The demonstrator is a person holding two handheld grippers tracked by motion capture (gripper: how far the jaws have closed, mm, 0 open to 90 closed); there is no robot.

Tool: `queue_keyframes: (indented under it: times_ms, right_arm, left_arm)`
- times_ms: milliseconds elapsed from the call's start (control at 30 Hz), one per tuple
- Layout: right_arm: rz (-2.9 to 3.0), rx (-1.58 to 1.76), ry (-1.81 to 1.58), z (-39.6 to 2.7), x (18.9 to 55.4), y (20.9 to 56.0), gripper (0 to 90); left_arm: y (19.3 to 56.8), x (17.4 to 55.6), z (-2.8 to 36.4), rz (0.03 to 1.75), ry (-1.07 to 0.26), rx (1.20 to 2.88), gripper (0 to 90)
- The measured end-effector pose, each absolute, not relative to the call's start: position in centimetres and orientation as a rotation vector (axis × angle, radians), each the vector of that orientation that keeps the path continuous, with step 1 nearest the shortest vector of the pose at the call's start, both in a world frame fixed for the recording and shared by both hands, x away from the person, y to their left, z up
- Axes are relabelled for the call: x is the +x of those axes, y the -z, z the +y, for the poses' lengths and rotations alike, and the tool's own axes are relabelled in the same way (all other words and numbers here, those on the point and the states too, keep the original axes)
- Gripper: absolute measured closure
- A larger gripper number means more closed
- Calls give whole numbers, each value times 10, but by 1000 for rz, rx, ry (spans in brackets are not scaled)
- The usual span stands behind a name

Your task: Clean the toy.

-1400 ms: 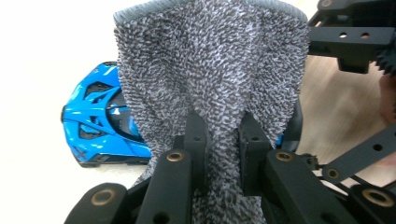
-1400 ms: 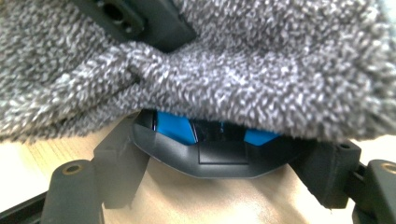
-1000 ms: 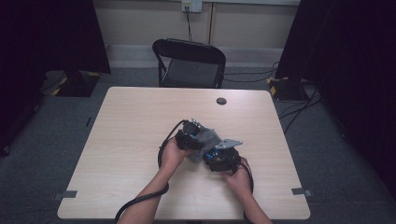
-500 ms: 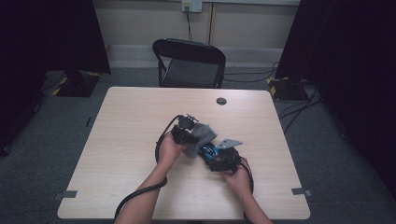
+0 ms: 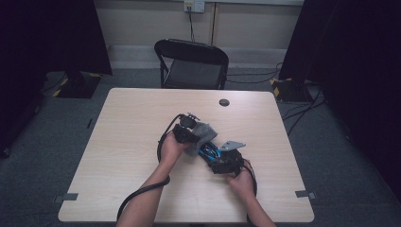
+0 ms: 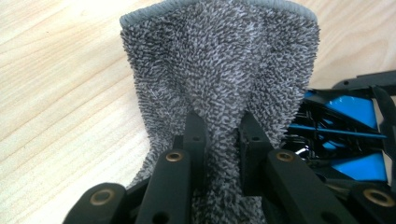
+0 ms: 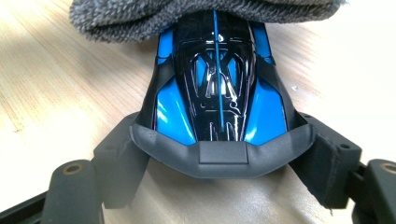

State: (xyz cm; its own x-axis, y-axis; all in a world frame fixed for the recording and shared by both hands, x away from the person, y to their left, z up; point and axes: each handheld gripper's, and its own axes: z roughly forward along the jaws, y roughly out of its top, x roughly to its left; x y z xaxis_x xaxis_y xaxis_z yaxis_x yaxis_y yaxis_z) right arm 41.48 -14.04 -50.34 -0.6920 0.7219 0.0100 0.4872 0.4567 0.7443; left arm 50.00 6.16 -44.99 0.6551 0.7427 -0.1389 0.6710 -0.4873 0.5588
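1. The toy car (image 7: 219,93), glossy blue and black, sits near table (image 5: 118,142) centre, at 6 o'clock from the round black disc (image 5: 224,102).
2. The right gripper (image 7: 219,158) has its jaws closed on the car's rear, one jaw on each flank.
3. The left gripper (image 6: 223,140) has its jaws pinched on a fold of the grey cloth (image 6: 219,70), which drapes over the car's front.
4. Handling judgement: the car looks light, rigid and slippery; hold it across the flanks at the matte rear bumper. The cloth is soft and limp; pinch a bunched fold.
5. Compared with 0.5 s ago, the left gripper sits slightly further toward 12 o'clock; the right grip is unchanged.
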Motion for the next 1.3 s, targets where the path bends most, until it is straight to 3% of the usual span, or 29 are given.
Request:
queue_keyframes:
  times_ms: [1300]
  right_arm:
    - [2402, 1036, -1079, -140, 414, 503, 249]
  left_arm:
    - [466, 531, 92, 1273, -233, 2210, 772]
